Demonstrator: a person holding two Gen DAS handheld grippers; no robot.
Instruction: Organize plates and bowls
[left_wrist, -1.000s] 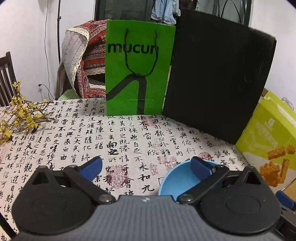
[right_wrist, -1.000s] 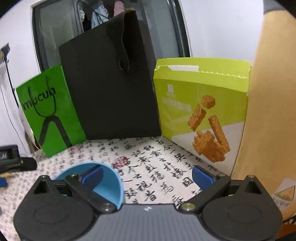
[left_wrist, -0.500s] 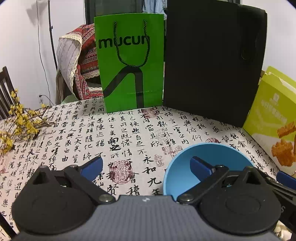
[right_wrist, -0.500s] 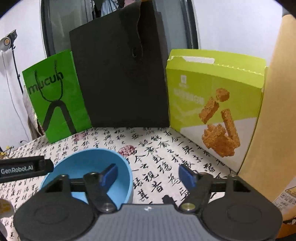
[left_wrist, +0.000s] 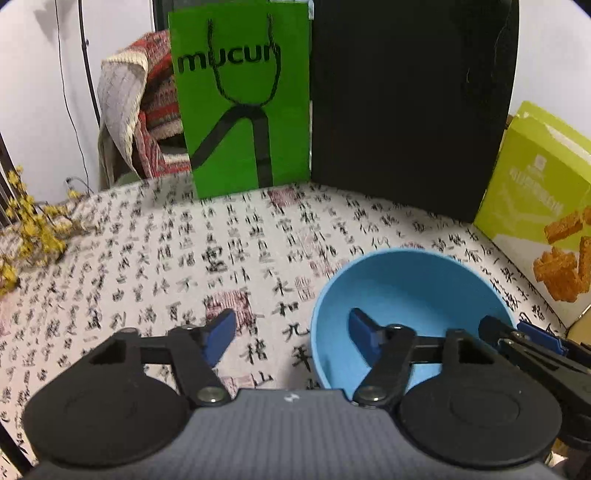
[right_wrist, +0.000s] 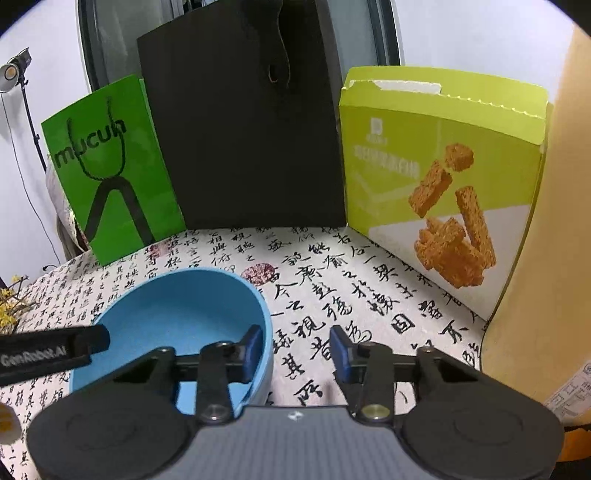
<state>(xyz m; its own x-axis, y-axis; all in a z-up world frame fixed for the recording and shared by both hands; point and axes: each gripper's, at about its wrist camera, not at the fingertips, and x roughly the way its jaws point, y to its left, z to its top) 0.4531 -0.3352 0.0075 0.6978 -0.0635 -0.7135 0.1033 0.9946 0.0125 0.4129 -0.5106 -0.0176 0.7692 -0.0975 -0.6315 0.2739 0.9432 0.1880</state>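
Observation:
A blue bowl (left_wrist: 406, 291) (right_wrist: 177, 306) stands upright on the table's calligraphy-print cloth (left_wrist: 166, 266). My left gripper (left_wrist: 291, 330) straddles the bowl's left rim, one finger inside and one outside over the cloth. Its jaws are closing, and a clear gap remains on both sides of the wall. My right gripper (right_wrist: 295, 349) straddles the opposite rim. Its inner finger sits close to the inside wall and its outer finger stands apart over the cloth. These jaws are closing too. No plates are in view.
A green paper bag (left_wrist: 240, 103), a black bag (left_wrist: 406, 103) and a yellow-green snack box (right_wrist: 439, 177) stand along the far side. A brown carton (right_wrist: 554, 221) walls the right. Yellow flowers (left_wrist: 33, 232) lie at the left. A blanket-draped chair (left_wrist: 140, 118) stands behind.
Both grippers' jaws have narrowed from wide open. The left gripper has sunk toward the bowl, which now shows more fully between and beyond its fingers.

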